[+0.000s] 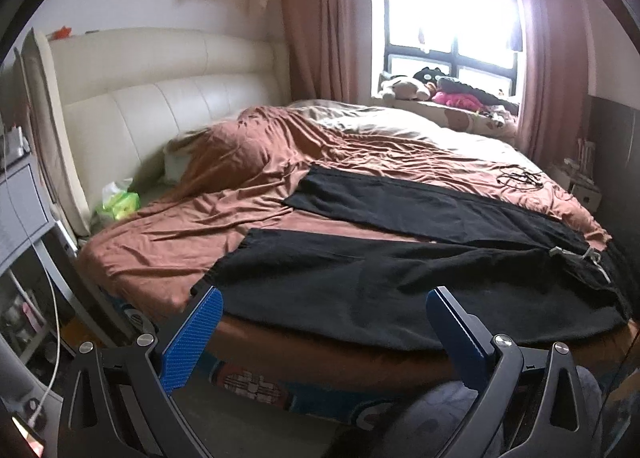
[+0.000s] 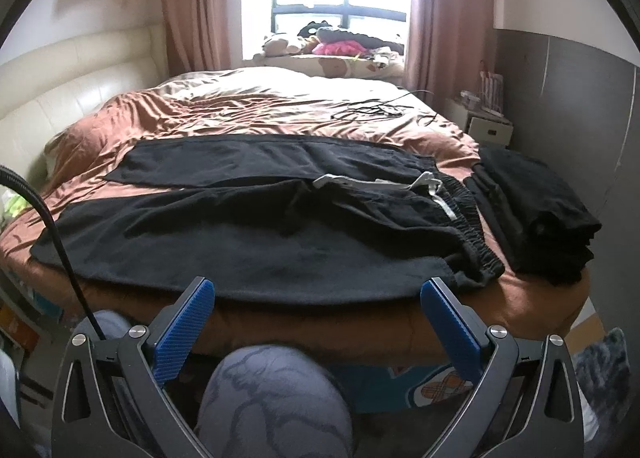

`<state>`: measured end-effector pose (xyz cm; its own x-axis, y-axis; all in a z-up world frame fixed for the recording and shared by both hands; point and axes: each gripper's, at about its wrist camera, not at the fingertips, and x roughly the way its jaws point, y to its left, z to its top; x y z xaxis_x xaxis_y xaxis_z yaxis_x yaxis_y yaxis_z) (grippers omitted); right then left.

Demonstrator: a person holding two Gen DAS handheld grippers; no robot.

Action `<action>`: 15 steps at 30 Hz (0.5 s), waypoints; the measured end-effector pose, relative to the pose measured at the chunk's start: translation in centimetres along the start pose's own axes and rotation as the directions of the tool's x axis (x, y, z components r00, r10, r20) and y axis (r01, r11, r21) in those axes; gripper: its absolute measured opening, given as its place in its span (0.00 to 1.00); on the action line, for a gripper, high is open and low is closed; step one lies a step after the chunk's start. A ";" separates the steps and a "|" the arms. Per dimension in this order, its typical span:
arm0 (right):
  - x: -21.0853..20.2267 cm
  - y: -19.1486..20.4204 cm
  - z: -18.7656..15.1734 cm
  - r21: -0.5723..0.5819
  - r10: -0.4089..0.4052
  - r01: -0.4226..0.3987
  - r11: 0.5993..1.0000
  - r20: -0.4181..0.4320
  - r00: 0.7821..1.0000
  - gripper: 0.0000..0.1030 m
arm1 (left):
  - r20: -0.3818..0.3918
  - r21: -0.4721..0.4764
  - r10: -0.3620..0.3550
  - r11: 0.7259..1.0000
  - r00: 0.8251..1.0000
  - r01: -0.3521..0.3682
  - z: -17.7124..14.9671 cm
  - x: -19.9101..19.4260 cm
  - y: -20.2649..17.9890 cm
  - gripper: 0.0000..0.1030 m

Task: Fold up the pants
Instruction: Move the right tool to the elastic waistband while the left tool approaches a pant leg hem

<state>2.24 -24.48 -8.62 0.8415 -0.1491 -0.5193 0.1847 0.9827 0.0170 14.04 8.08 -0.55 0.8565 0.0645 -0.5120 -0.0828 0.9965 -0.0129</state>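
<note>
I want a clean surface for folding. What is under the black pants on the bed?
The black pants lie spread flat on the rumpled brown cover, near leg at the bed's front edge. Whatever sits beneath the fabric itself is hidden.

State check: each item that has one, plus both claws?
Black drawstring pants: unfolded, flat on the bed, legs apart.
Stack of black garments: folded, right of the waistband.
Pink curtains: drawn open.
Left claw: open, empty.
Right claw: open, empty.
</note>
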 end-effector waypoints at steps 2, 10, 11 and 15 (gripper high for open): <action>0.3 -0.4 0.3 0.002 0.024 -0.024 1.000 0.002 1.000 1.00 | -0.015 -0.007 0.020 1.000 1.000 -0.020 0.5 0.9 1.1 1.00; 2.4 -3.2 0.9 0.039 -0.011 0.010 0.999 0.018 1.000 1.00 | -0.022 -0.011 0.110 0.994 0.994 -0.110 2.9 3.6 4.7 1.00; 2.6 -3.3 0.9 0.046 -0.016 0.015 0.999 0.014 1.000 1.00 | -0.030 -0.006 0.098 0.995 0.995 -0.098 3.0 3.9 4.8 1.00; 3.3 -4.0 0.5 0.077 -0.022 0.021 0.997 0.010 1.000 1.00 | -0.009 0.026 0.110 0.994 0.994 -0.109 3.5 4.6 5.0 1.00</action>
<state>4.53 -28.92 -9.93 0.8421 -0.1720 -0.5112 0.2411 0.9678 0.0717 19.32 13.58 0.09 0.8377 0.1728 -0.5180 -0.1624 0.9845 0.0658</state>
